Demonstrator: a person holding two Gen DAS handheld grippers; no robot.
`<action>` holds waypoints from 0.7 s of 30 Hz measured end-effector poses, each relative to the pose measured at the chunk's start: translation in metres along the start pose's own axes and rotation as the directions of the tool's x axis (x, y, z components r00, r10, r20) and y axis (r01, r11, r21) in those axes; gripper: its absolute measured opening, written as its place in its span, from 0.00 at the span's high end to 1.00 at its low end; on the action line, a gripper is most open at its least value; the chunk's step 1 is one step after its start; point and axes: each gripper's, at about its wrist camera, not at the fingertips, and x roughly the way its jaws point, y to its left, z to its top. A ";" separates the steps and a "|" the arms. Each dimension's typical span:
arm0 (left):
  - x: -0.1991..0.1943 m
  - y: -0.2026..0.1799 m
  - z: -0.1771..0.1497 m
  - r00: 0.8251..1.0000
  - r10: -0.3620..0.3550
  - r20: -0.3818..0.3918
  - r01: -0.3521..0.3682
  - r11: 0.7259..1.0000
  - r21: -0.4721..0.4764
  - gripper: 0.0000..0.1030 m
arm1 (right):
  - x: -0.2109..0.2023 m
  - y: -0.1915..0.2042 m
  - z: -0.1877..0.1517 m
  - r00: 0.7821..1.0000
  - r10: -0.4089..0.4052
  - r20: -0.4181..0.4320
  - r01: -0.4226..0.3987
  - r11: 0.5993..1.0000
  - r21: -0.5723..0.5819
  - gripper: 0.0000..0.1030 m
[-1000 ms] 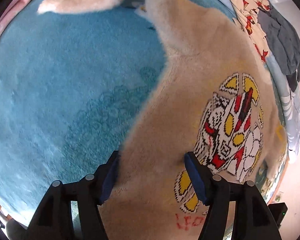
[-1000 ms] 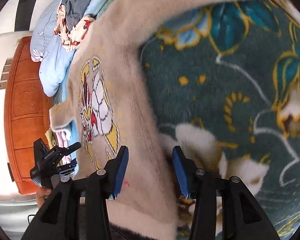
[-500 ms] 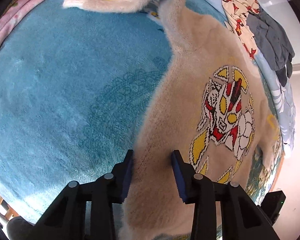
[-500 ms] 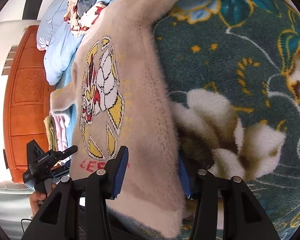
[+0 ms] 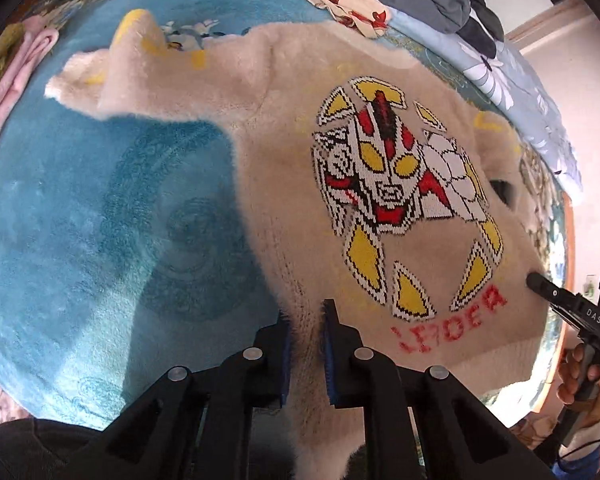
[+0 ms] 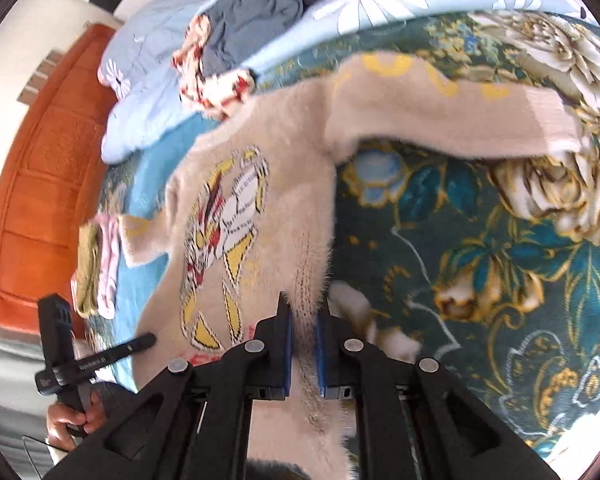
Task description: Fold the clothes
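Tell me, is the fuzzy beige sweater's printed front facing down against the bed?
No, the fuzzy beige sweater lies with its red, yellow and white robot print facing up.

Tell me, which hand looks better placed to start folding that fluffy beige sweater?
Neither clearly. The left gripper and the right gripper have each just closed on a bottom corner of the sweater, its hem lifted between them. Probably both fold it over together toward the collar.

The sweater's [image 5: 284, 184] bottom edge runs behind the left gripper [image 5: 305, 322] and out of frame. In the right wrist view its printed figure [image 6: 224, 232] is smeared and the red lettering mostly covered. The grey garment [image 6: 256, 8] is cut off at the top edge.
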 end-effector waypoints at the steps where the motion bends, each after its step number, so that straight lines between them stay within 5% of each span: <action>1: 0.000 -0.001 -0.003 0.999 0.035 0.000 -0.035 0.999 0.003 0.86 | 0.008 -0.004 -0.005 0.999 -0.017 -0.041 0.017 1.000 -0.007 0.91; 4: 0.005 0.003 0.004 0.995 0.098 -0.036 -0.099 0.995 -0.018 0.83 | 0.037 -0.016 -0.024 0.991 -0.022 -0.132 0.026 0.999 0.029 0.90; 8: 0.004 0.020 0.018 0.986 0.161 -0.044 -0.164 0.983 -0.085 0.78 | 0.042 -0.021 -0.026 0.991 0.019 -0.130 -0.012 0.999 0.053 0.87; 11: -0.009 0.028 0.033 0.991 0.125 0.044 -0.118 0.984 -0.133 0.63 | 0.015 -0.033 -0.012 0.999 0.029 -0.017 -0.028 0.999 0.032 0.81; 14: -0.021 0.033 0.050 0.982 0.084 0.170 -0.052 0.982 -0.183 0.54 | -0.007 -0.066 0.014 0.992 -0.019 0.122 0.001 0.989 0.149 0.52; 17: -0.022 0.032 0.060 0.954 0.066 0.292 0.009 0.968 -0.249 0.48 | -0.012 -0.127 0.037 0.976 -0.039 0.213 -0.053 0.909 0.413 0.48; 21: -0.023 0.042 0.058 0.930 0.074 0.360 0.042 0.952 -0.302 0.47 | -0.017 -0.173 0.063 0.935 -0.042 0.351 -0.181 0.796 0.577 0.48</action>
